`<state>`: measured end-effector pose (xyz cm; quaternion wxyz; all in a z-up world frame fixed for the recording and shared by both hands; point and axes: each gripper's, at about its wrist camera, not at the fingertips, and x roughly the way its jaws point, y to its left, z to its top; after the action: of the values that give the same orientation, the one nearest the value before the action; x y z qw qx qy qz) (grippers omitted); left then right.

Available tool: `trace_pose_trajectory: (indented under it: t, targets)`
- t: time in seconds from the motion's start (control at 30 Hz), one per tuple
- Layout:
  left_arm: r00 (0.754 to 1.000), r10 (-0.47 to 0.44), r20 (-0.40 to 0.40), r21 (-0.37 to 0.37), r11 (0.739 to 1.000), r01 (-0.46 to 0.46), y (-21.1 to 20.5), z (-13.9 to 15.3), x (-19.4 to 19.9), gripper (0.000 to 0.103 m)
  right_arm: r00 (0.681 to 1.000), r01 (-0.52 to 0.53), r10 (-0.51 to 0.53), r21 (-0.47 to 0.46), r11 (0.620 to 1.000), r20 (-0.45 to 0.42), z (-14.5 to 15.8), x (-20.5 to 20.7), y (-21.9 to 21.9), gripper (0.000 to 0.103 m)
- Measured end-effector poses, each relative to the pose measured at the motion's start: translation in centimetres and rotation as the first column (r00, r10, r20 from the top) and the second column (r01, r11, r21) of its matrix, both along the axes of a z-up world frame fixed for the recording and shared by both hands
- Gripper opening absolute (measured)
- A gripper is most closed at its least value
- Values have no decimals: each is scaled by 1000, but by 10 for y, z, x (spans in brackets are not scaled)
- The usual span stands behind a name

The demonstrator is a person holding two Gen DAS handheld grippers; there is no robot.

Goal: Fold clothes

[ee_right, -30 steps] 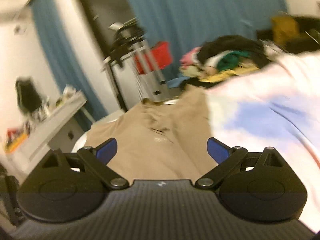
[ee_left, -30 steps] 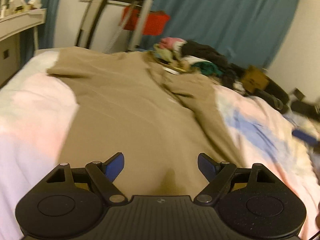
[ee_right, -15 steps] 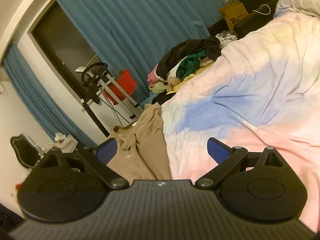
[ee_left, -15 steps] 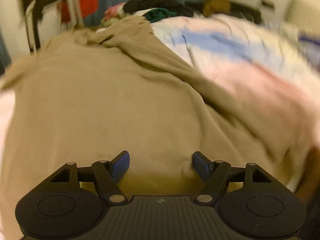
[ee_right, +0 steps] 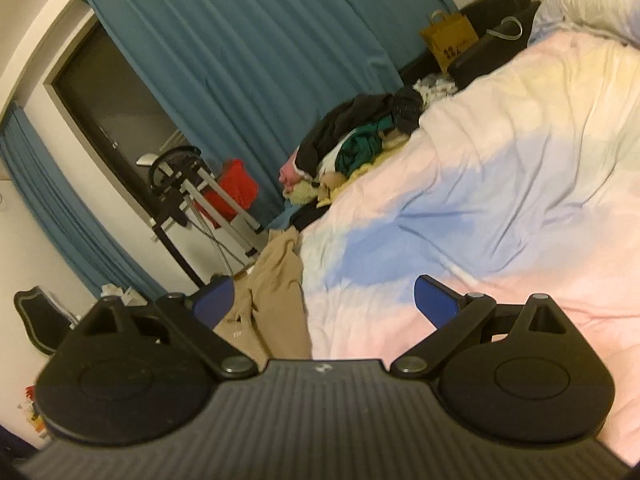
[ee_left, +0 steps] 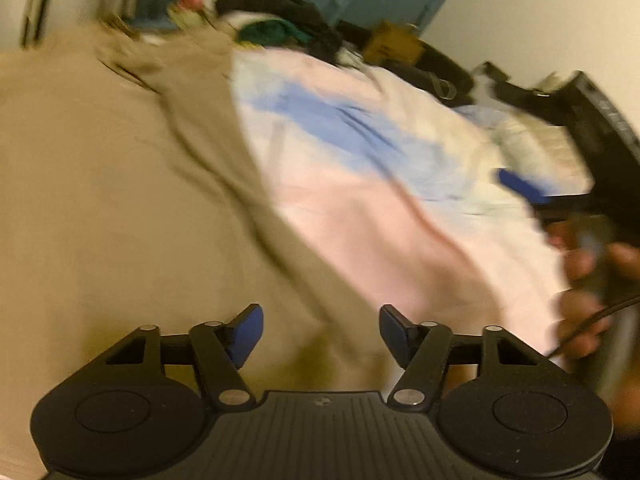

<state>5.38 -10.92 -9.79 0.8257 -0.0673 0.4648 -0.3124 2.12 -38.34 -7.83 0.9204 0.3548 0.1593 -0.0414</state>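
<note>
Left gripper (ee_left: 321, 334) jaws just narrowed, still released over tan cotton shirt (ee_left: 120, 200) hem: grasp looks imminent. Right gripper (ee_right: 323, 294) jaws released, empty, above pastel duvet (ee_right: 500, 184).

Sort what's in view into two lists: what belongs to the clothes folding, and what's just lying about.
Belongs to the job:
tan shirt
left gripper
right gripper

Just lying about:
pastel bedspread
pile of clothes
blue curtain
paper bag
red bin
</note>
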Motion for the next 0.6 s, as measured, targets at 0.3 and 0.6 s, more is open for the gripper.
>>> trace_pose_trajectory:
  t: [0.3, 0.6]
  targets:
    - [950, 65, -307, -116, 988, -105, -24, -59, 35, 56, 998, 8, -6, 19, 1000, -55, -14, 7, -1, 98]
    - [961, 29, -275, -239, 966, -97, 7, -24, 36, 2, 996, 0, 2, 30, 1000, -86, -20, 13, 0, 98]
